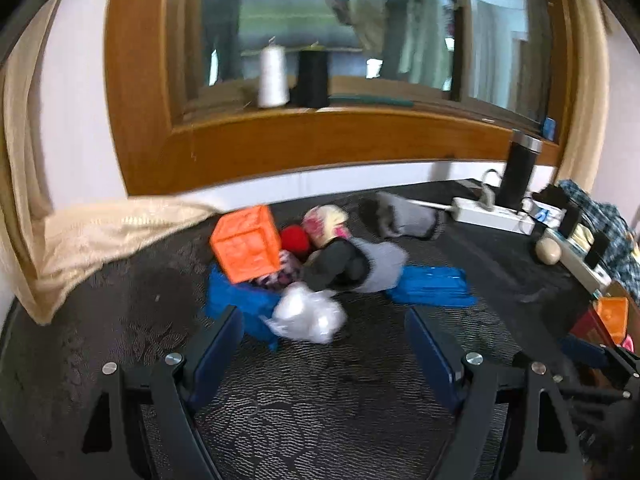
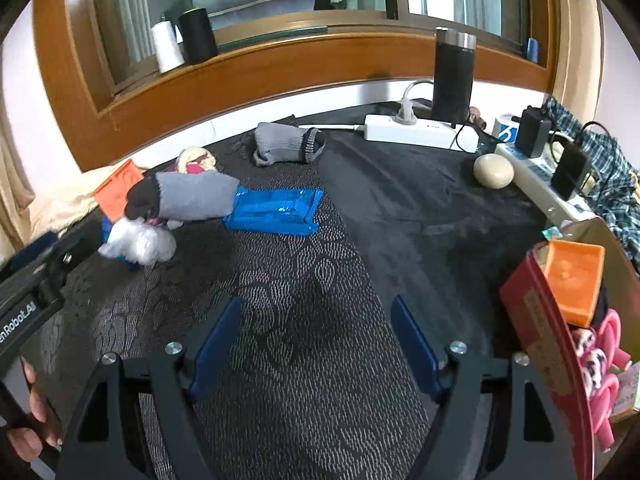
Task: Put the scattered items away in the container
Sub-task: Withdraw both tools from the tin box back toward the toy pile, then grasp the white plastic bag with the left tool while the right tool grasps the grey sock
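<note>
Gaping with nothing between its fingers, the left tool (image 1: 324,344) has the white plastic bag (image 1: 306,314) just ahead at twelve o'clock; the right tool (image 2: 316,344), equally spread, has the container (image 2: 560,320) at three o'clock, the pile well apart at ten.

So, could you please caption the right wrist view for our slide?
Open right gripper over dark cloth; socks, blue pack left, box right.

Two orange cubes (image 1: 246,243) (image 2: 575,282), two grey socks (image 2: 286,145) (image 2: 192,195), two thread cones (image 2: 166,46) (image 2: 197,35)
</note>
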Demonstrator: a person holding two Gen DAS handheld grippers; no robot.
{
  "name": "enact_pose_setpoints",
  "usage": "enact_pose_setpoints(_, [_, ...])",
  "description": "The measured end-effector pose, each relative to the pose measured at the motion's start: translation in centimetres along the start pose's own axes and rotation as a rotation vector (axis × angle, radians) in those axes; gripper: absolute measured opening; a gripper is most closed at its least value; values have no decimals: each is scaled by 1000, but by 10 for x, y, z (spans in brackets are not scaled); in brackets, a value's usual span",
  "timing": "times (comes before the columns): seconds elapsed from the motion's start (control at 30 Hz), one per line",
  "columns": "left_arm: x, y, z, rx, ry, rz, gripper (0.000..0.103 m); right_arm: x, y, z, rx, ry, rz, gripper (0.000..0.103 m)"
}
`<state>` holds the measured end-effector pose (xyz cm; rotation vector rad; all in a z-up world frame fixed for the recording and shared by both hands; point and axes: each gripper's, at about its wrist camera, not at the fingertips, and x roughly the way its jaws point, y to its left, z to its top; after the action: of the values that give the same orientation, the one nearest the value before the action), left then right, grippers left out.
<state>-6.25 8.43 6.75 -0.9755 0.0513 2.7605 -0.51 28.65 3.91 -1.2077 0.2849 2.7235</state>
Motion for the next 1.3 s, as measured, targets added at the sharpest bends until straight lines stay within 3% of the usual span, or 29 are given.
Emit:
enact_pose_setpoints(0.17, [22,25,-2,-62,48,25,84,25,1,14,11,21,6,81])
enact_pose_setpoints(0.4, [47,34,-9,-66,106,18,84,57,6,27,25,45,28,81])
enact_pose_setpoints(0.7, [82,30,-14,-83,200,-51,84,78,-2,19,66,70,66,81])
enact_pose_setpoints(1.03, [97,33,-6,-125,160,-113,83,81,-14,20,103,53,50,81])
enact_pose_setpoints(1.07, [99,34,-6,-131,155,-120,80,81,-16,21,111,52,47,81])
enact_pose_setpoints(1.13, [100,36,-5,-144,144,-135,49,82,-19,21,124,47,40,81])
enact_pose_setpoints(1.3, [89,43,-2,-157,135,-175,46,83,-24,21,142,45,29,81])
